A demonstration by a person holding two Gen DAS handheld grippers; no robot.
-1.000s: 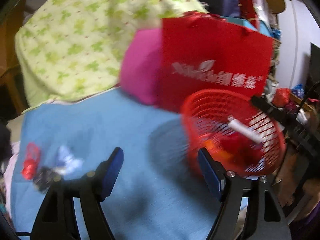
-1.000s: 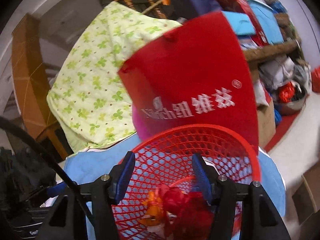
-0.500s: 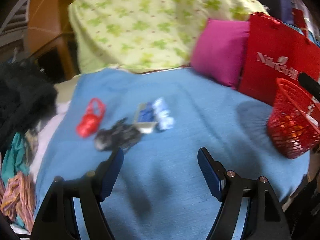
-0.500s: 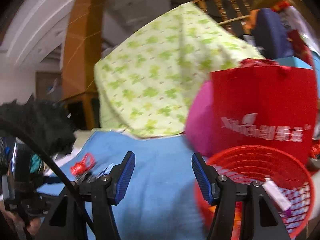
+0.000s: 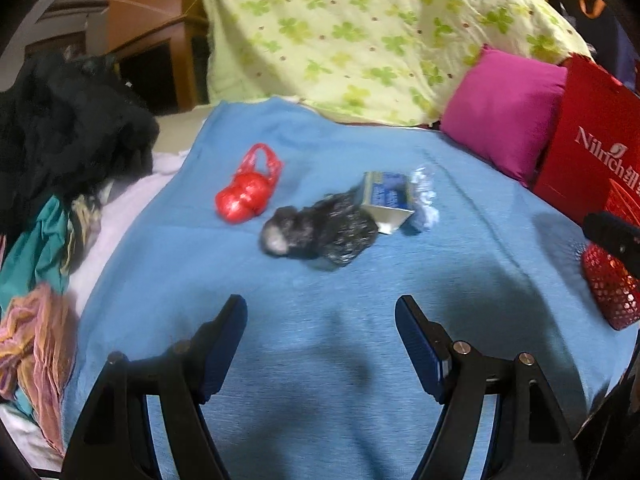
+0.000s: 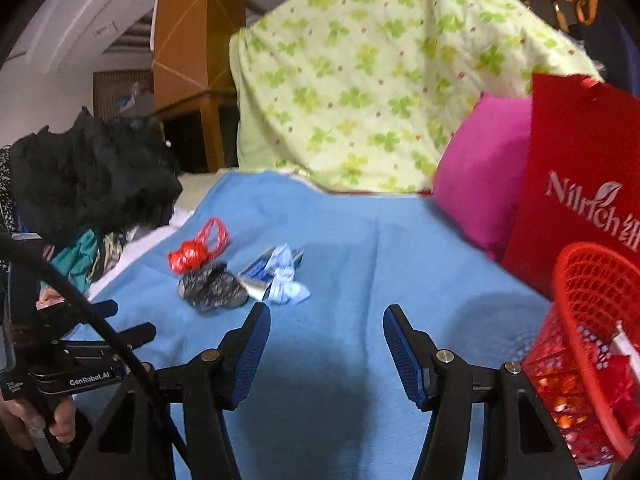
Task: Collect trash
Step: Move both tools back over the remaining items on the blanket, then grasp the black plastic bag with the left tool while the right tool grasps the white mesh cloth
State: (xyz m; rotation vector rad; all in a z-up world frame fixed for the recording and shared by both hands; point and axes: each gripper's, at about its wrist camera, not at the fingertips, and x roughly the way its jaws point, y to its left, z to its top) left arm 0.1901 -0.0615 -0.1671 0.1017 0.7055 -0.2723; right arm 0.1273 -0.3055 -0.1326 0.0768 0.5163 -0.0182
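Blue blanket (image 5: 320, 360) on bed, clover-print quilt (image 5: 360, 32), magenta pillow (image 5: 504, 112), wooden cabinet (image 6: 188, 60)

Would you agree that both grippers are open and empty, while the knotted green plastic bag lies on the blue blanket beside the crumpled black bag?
Not quite: the knotted plastic bag is red, as the left wrist view shows. It does lie on the blue blanket beside the crumpled black bag, and the left gripper and right gripper are open and empty.

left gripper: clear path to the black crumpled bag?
Probably yes. The left gripper is open and empty, and only bare blue blanket lies between it and the black crumpled bag ahead.
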